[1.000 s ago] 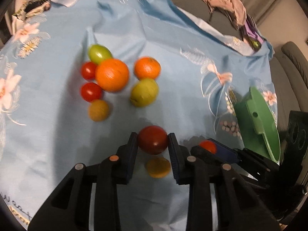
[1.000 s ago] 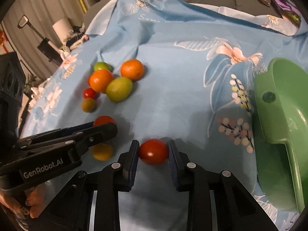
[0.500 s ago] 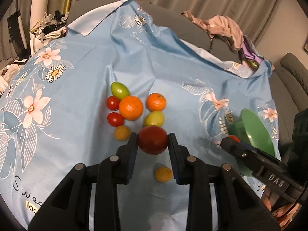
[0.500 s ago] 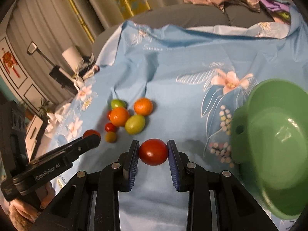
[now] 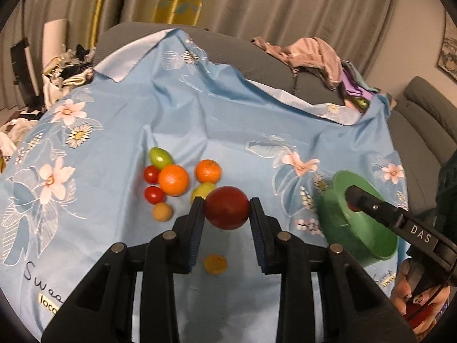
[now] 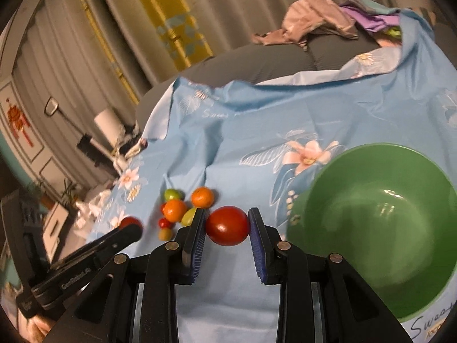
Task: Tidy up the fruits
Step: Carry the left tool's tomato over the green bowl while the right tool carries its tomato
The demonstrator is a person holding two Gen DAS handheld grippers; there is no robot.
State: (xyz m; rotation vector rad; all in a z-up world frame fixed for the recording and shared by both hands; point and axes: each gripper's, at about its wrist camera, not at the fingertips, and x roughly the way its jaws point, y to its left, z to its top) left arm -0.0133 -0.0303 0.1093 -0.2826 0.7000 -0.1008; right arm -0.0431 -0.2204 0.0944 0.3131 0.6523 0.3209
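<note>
My left gripper (image 5: 226, 211) is shut on a dark red tomato (image 5: 226, 211) and holds it high above the blue floral cloth (image 5: 200, 120). My right gripper (image 6: 227, 225) is shut on a red tomato (image 6: 227, 225), raised beside the green bowl (image 6: 380, 223). The bowl also shows in the left wrist view (image 5: 360, 228) with the right gripper over its rim. A cluster of fruit lies on the cloth: two oranges (image 5: 173, 179), a green fruit (image 5: 160, 156), small red tomatoes (image 5: 154, 194), a yellow-green fruit (image 5: 201, 191) and small yellow ones (image 5: 214, 263).
The cloth covers a grey sofa (image 5: 228, 48). Crumpled clothes (image 5: 311, 54) lie on the sofa back. Clutter (image 5: 65, 68) sits at the cloth's far left edge. Curtains hang behind.
Both grippers have risen well above the cloth with their tomatoes. The right gripper has moved toward the green bowl, which now fills more of its view.
</note>
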